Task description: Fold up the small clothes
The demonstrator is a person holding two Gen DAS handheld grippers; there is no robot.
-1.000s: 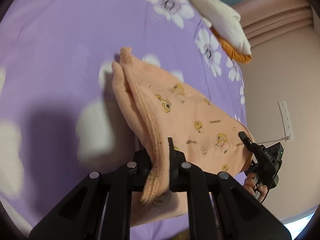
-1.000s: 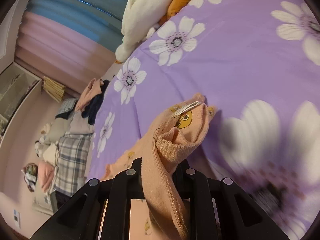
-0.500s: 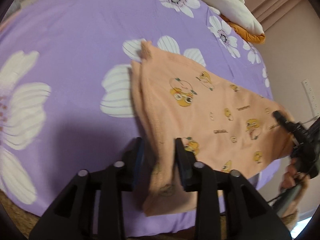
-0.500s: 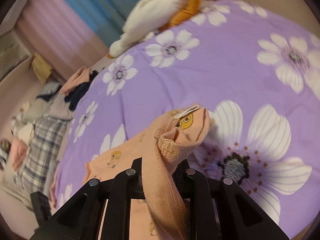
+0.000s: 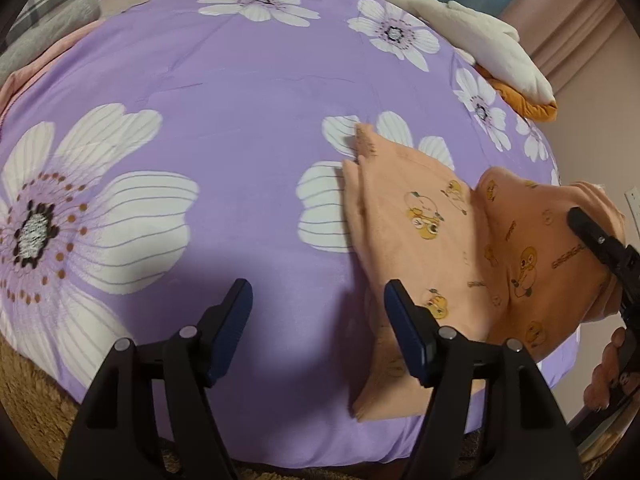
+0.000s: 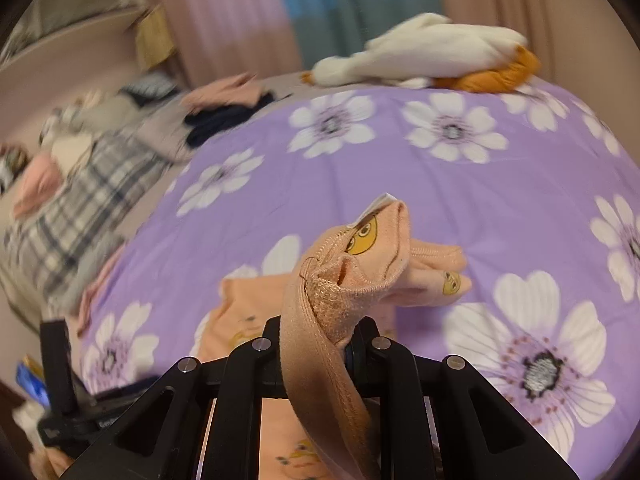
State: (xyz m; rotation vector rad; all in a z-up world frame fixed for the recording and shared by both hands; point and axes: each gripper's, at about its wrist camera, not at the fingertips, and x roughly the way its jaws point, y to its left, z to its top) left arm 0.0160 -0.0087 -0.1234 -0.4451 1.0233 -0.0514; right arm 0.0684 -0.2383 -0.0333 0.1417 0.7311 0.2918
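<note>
Peach garment hem bunched, hiding R gripper jaws.

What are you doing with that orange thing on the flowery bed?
A person with a gripper in each hand is folding a small peach garment with cartoon prints on a purple flowered bedspread. The right gripper is shut on one bunched edge of it and holds that end lifted above the bed. The left gripper has nothing between its fingers and its jaws are opening; the cloth lies beside its right finger. The fold is not finished yet.
</note>
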